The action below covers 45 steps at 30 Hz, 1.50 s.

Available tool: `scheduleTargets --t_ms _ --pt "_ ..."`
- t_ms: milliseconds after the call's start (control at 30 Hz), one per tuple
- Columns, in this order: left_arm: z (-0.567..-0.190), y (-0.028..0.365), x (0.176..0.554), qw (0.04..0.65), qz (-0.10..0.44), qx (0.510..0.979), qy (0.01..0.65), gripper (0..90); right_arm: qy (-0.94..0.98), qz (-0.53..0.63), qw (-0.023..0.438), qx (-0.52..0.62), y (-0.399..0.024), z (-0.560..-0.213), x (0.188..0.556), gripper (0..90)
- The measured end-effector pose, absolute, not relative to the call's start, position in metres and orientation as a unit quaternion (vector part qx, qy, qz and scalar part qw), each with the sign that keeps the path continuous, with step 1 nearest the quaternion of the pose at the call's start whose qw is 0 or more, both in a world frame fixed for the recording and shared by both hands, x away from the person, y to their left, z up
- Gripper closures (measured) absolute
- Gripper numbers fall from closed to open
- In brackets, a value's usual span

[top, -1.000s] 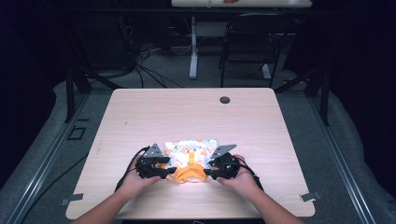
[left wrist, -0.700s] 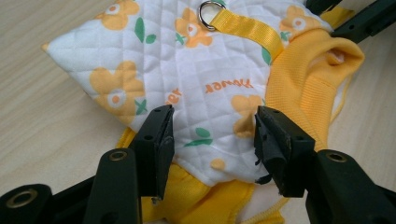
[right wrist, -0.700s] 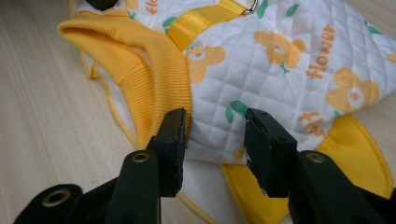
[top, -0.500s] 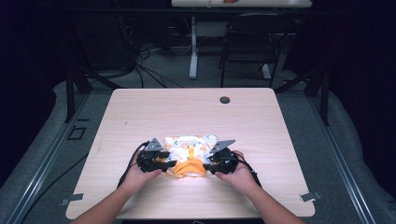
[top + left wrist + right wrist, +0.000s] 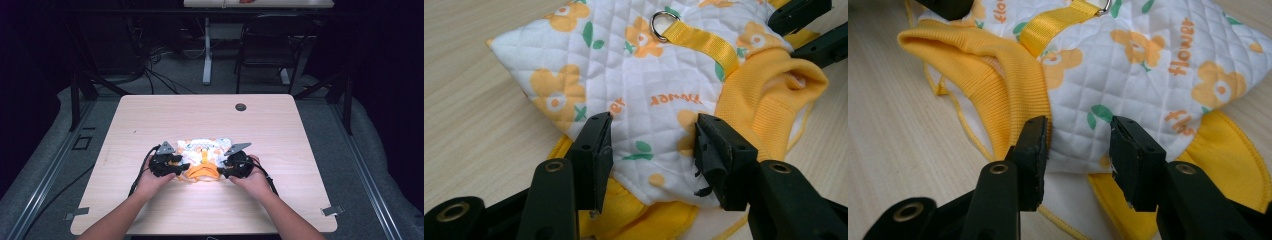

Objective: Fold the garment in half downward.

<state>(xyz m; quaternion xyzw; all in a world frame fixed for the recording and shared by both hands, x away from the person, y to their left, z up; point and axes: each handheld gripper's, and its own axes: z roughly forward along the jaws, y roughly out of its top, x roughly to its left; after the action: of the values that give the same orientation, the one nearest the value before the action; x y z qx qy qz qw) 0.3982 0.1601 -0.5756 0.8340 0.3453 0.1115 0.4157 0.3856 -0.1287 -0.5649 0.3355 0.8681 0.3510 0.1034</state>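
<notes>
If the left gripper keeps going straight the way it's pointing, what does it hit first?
Most likely the white quilted flowered garment: the left gripper has its open jaws, which have just been closing a little, either side of its near edge. Whether they already touch it is unclear.

Two forearms entering from the bottom edge of the high view, converging toward lower centre; left gripper (image 5: pixel 176 166) with jaws apart, just closing slightly; right gripper (image 5: pixel 223 168) with jaws apart, each gripped by one hand.

A white and orange quilted garment (image 5: pixel 202 157) is flanked near the table's (image 5: pixel 280 130) front edge by the left gripper (image 5: pixel 176 166) and right gripper (image 5: pixel 223 169), both hand-held
</notes>
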Motion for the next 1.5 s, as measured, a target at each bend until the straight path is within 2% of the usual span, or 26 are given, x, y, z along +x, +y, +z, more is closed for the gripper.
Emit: scheduleTargets --t_ms 533,633,833,1133,1500 --pt "-0.571 0.155 0.407 0.415 0.121 0.828 0.358 50.2 0.858 0.354 0.113 0.356 -0.128 -0.564 0.396 57.2" --pt "-0.567 0.156 0.404 0.417 0.125 0.827 0.355 53.0 0.858 0.356 0.114 0.352 -0.128 -0.562 0.394 56.9" --pt "-0.552 0.162 0.395 0.428 0.122 0.826 0.346 58.0 0.855 0.378 0.124 0.333 -0.127 -0.544 0.383 56.8" --pt "-0.527 0.179 0.372 0.445 0.131 0.817 0.344 55.2 0.848 0.392 0.145 0.327 -0.143 -0.518 0.366 54.5" --pt "-0.535 0.212 0.349 0.460 0.136 0.797 0.366 54.6 0.824 0.408 0.165 0.356 -0.177 -0.520 0.334 53.7"
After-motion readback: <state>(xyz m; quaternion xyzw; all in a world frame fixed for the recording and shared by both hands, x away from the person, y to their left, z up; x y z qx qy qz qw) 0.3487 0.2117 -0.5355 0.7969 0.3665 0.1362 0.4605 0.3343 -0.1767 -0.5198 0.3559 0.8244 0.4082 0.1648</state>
